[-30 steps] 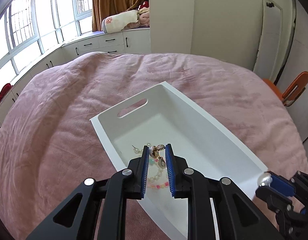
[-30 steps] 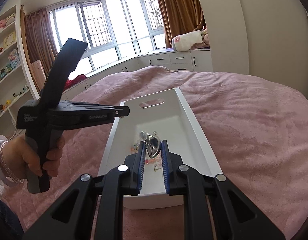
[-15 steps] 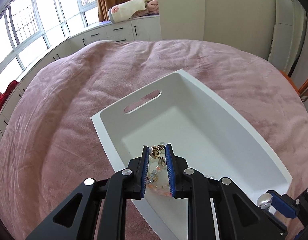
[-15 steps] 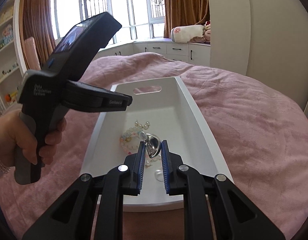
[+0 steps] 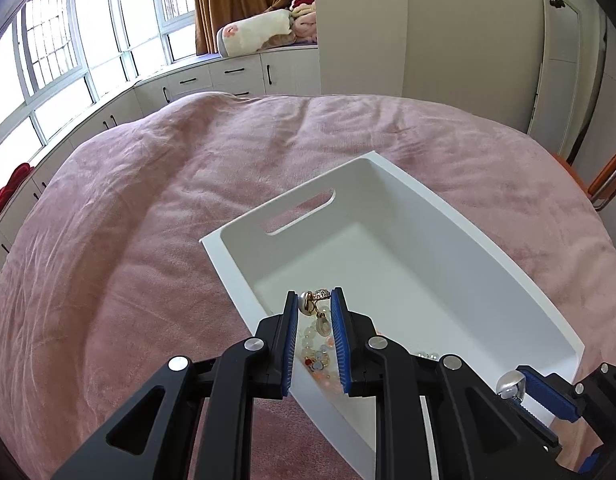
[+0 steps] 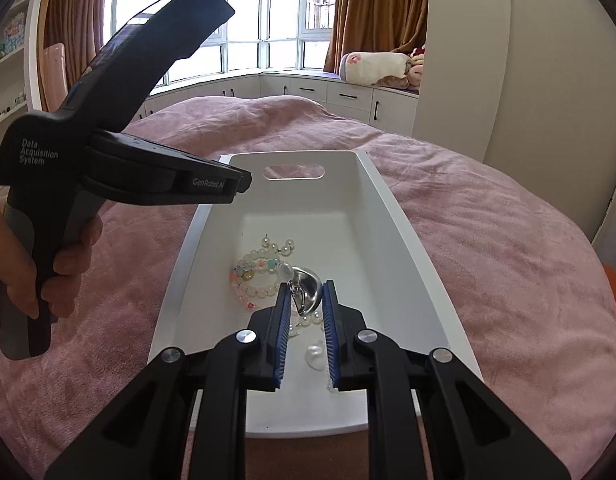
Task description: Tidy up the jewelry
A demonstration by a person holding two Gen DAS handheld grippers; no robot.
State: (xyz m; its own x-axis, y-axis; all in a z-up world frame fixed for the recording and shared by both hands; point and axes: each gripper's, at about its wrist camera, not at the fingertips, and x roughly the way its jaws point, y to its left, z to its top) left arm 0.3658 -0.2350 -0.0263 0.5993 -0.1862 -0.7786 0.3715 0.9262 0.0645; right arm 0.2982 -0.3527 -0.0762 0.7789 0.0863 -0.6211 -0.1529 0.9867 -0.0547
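We hold both claws over a white tray (image 5: 460,240) that sits on a bed with a pink blanket (image 5: 127,240). Our left claw (image 5: 315,304) is clamped on a gold earring (image 5: 314,302) with a pearl and a small drop, pinched between the blue pads near their tips, above the near end of the tray. Our right claw (image 6: 304,294) is clamped on a silver earring (image 6: 305,290) with a shiny curved face, also above the tray. On the tray floor below lie beaded bracelets (image 6: 253,280) in pale pink and white, some loose pearl pieces (image 6: 277,245) just beyond them, and a clear piece (image 6: 316,354) between the right claw's pads in that view. A hand (image 6: 73,256) grips the left tool's handle at the left of the right wrist view.
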